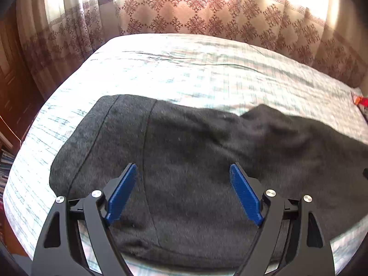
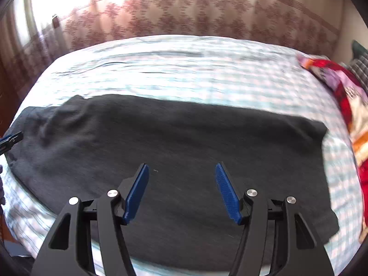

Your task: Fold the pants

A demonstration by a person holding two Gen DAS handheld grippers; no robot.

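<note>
Dark grey pants (image 2: 174, 151) lie flat across the near half of the bed (image 1: 207, 69), on the pale checked sheet, long axis running left-right. In the right wrist view they read as 1 long band w/ a squared-off end at the right (image 2: 322, 138), prob the leg cuffs, and a rumpled wider end at the far left. In the left wrist view that wider end shows 2 curved seams, so likely the waist/seat end; a raised wrinkle sits further right in the cloth.

Progress, as a judgement: looks like the legs are already laid 1 over the other (only 1 band visible, no 2nd leg splayed out), so the lengthwise fold seems done. Can't confirm the layers are lined up, edges too blurry. Still left: the crosswise fold(s), cuffs to waist, plus smoothing the bunched bit near the waist end.

Left gripper (image 1: 183, 170) hovers over the waist end, fingers wide apart, nothing between them. Right gripper (image 2: 182, 168) is over the mid/lower leg part, fingers also apart, holding nothing. Whether the tips touch the cloth: can't tell.

Patterned curtain (image 1: 195, 11) behind the bed; red printed blanket (image 2: 345, 96) at the right edge, well apart from the pants.
</note>
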